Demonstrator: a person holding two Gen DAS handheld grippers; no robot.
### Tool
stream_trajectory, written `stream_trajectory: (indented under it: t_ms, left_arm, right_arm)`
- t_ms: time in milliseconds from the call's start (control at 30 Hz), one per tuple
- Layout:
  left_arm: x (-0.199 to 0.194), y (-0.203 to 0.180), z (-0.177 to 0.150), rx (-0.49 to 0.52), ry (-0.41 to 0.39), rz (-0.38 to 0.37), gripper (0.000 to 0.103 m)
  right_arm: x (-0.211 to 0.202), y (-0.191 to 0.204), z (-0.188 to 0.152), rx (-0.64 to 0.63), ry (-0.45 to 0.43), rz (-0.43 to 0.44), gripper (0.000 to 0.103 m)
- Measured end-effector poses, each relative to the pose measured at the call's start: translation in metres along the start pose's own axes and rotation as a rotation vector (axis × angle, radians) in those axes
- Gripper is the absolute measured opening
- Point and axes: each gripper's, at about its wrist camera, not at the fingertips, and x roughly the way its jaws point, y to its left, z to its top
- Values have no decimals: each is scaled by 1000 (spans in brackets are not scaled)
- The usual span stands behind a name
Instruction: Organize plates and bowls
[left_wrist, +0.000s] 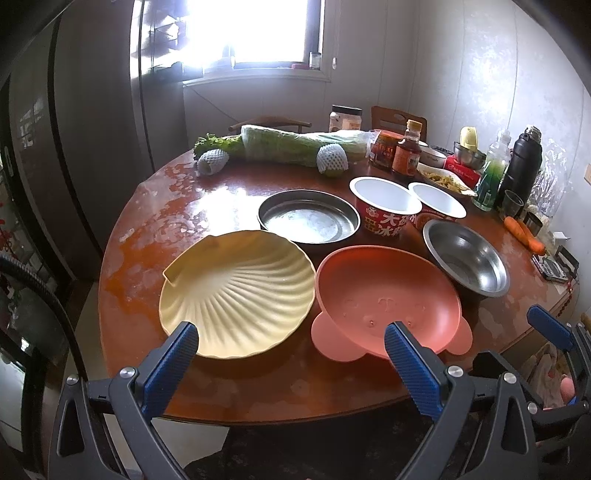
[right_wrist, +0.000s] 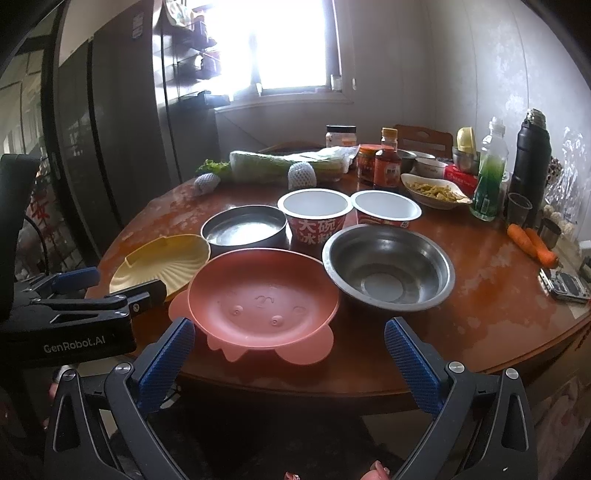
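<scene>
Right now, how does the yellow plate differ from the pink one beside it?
The yellow plate is shell-shaped with ribbed grooves; the pink plate is round with ear-like tabs and a raised face pattern. Yellow sits nearer the left gripper, pink nearer the right gripper. Both look like empty plastic dishes, upright on the table.

Round wooden table (right_wrist: 480, 332), yellow shell plate (left_wrist: 236, 291), pink bowl (right_wrist: 264, 299), steel bowl (right_wrist: 388, 269)

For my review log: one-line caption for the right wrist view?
Open right gripper faces pink plate, steel bowl beside it.
</scene>
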Motion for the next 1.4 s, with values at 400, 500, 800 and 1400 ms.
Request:
stream_trajectory:
  t_ms: [400,500,800,1400]
  left_arm:
    - [-1,0,0,2,-2,-4,102]
    - [-1,1,0,2,-1,-3,102]
    - [-2,-1,0,4,2,-3,102]
    - [-5,12,3,-24,-5,3,102]
  right_arm:
    - [1,-2,1,6,13,-5,103]
    - [1,-2,1,6,12,-6,103]
    - [2,-2,1,1,17,-7,103]
    - [2,4,11,-17,-7,-28,103]
